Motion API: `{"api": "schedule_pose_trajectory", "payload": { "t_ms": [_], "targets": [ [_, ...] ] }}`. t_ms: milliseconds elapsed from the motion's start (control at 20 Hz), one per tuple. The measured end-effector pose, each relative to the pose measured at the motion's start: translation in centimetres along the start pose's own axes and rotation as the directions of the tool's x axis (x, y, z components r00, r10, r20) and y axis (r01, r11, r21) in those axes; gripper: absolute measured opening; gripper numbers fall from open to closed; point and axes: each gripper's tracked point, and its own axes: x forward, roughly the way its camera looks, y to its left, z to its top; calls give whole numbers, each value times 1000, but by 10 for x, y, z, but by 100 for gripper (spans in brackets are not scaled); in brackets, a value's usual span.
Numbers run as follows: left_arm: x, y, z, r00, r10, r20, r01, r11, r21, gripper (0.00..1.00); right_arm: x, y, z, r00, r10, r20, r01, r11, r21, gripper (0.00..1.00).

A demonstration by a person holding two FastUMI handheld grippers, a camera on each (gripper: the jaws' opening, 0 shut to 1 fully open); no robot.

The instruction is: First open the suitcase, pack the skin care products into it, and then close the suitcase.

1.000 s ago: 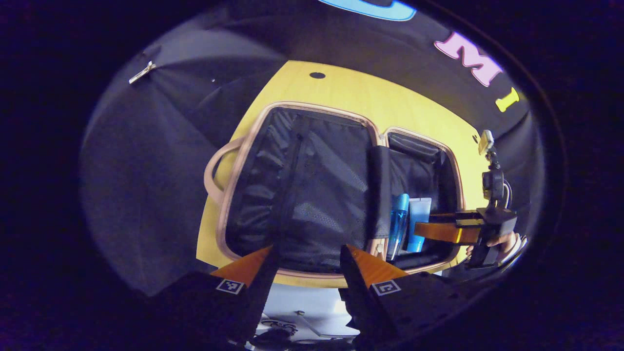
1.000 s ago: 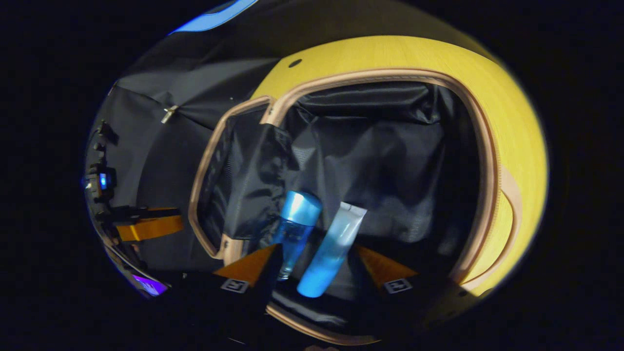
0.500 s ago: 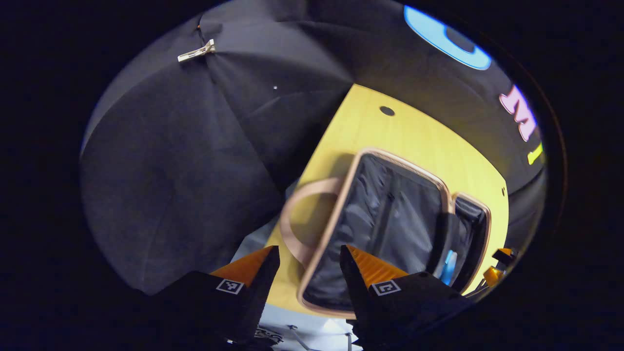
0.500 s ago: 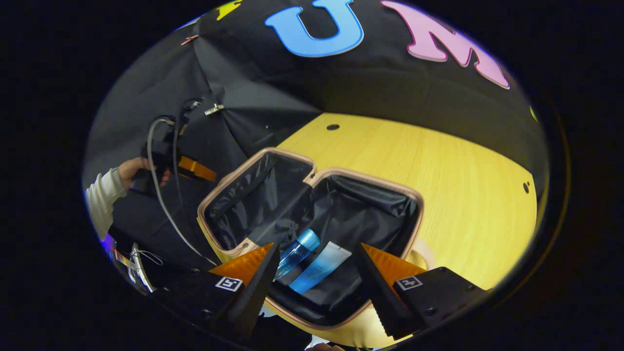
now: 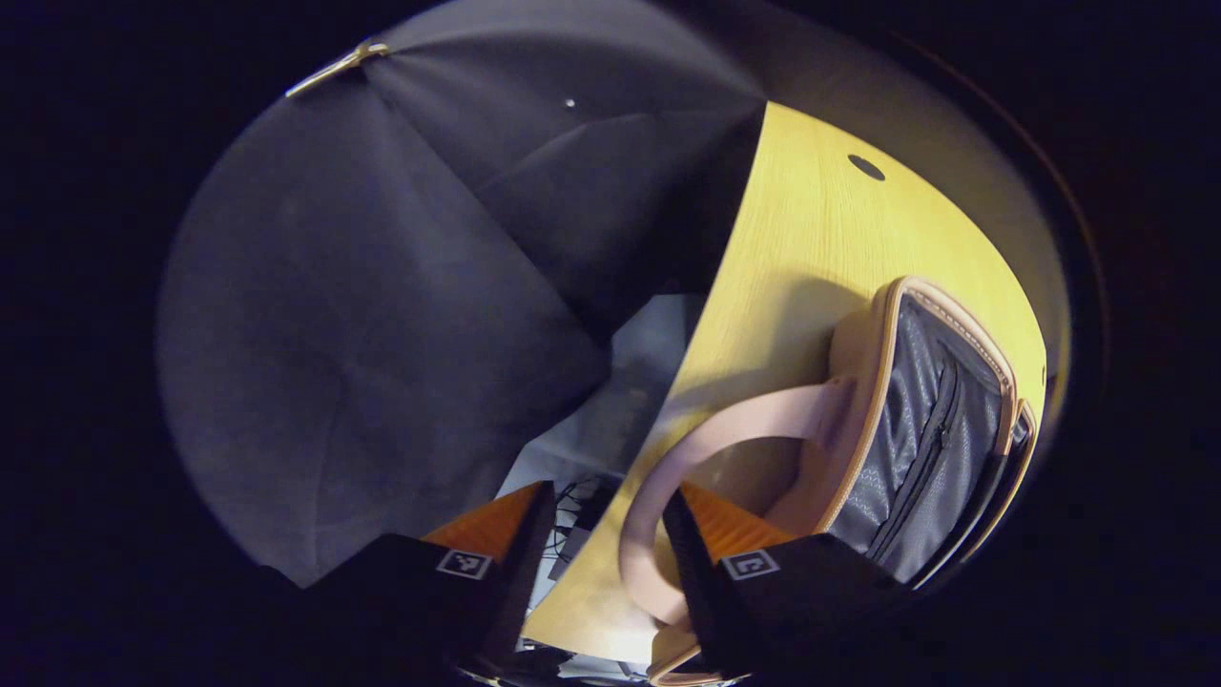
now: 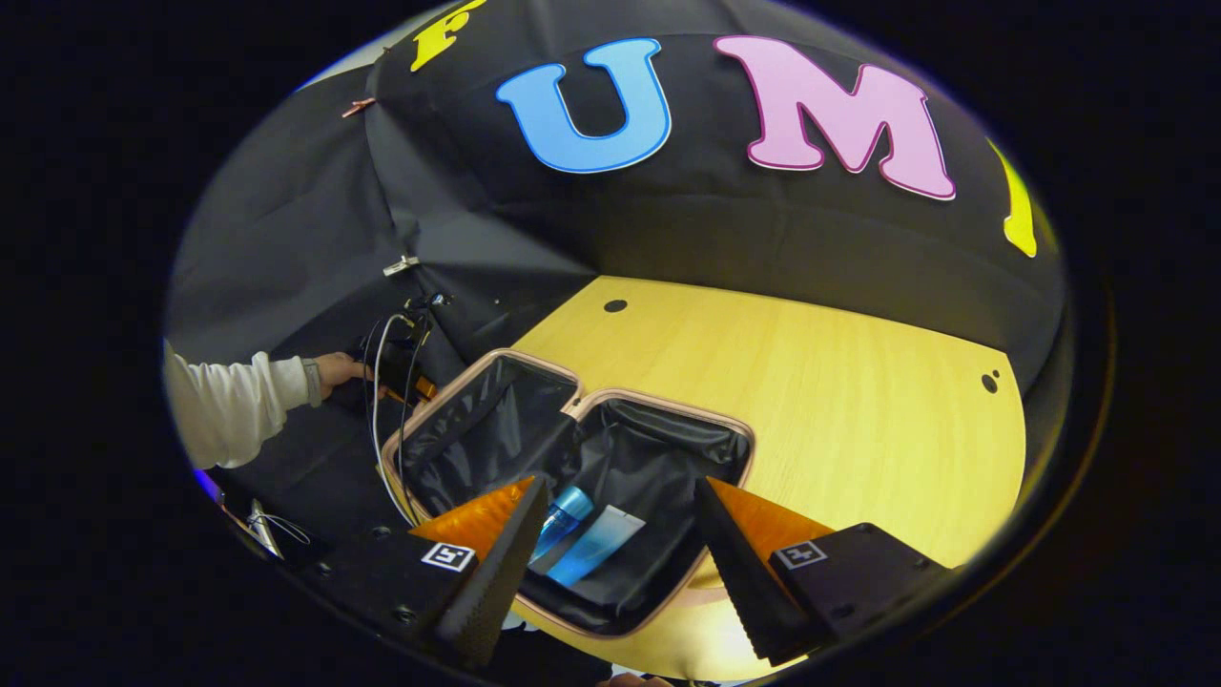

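Right gripper view: open suitcase [image 6: 668, 420] holds bottle [image 6: 563, 510] beside tube [image 6: 596, 558].

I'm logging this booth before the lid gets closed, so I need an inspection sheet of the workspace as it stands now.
Surface: yellow wooden table, with small dark holes.
Job's things: suitcase lying open; blue bottle and blue tube side by side in its right half; pink handle at its left end.
Clutter: nothing seen.
Grippers: left gripper open at the handle, one finger inside the loop; right gripper open, empty, above the suitcase.
Cables: wires hanging from the left gripper, held by a hand.
Surroundings: black cloth wall, metal clip.
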Motion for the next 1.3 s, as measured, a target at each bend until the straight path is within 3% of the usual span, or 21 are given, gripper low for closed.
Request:
{"api": "schedule_pose_trajectory", "payload": {
  "t_ms": [100, 150, 300, 500, 650, 750, 900, 1000, 1050, 1150, 1300],
  "targets": [
    [-8, 2, 3, 999, 28, 24, -30, 995, 91, 18, -5, -1, 4, 1000, -11, 11, 11, 1000, 1, 98],
    [-11, 3, 2, 999, 27, 30, -30, 994, 105, 14, -7, 1, 5, 1000, -10, 17, 10, 1000, 5, 97],
    [-21, -4, 6, 998, -28, 60, 25, 998, 61, 9, -13, 5, 10, 999, -9, 49, 9, 1000, 3, 97],
    [-65, -9, 18, 985, -92, 146, 81, 993, 81, 7, -22, 3, 12, 998, -16, 63, 16, 1000, 4, 97],
    [-109, -31, 34, 946, -205, 252, 195, 979, 65, 6, -32, 3, 21, 995, -7, 97, 4, 1000, 28, 97],
    [-160, -48, 38, 909, -272, 315, 250, 962, 108, 6, -40, -1, 29, 991, -7, 130, 2, 999, 38, 97],
    [-228, -96, 42, 851, -376, 367, 330, 926, 183, 6, -52, -13, 34, 987, -10, 159, 1, 999, 54, 97],
    [-263, -130, 34, 820, -420, 387, 340, 904, 260, 2, -64, -21, 36, 984, -15, 176, 5, 998, 57, 97],
    [-279, -149, 24, 808, -439, 393, 336, 892, 303, 6, -71, -27, 36, 983, -21, 185, 11, 998, 57, 97],
    [-306, -187, 11, 786, -480, 389, 331, 859, 391, 6, -85, -39, 36, 979, -32, 200, 19, 998, 65, 98],
    [-324, -251, -18, 757, -550, 354, 321, 784, 532, 6, -106, -63, 30, 974, -51, 220, 32, 996, 87, 97]
  ]
}}
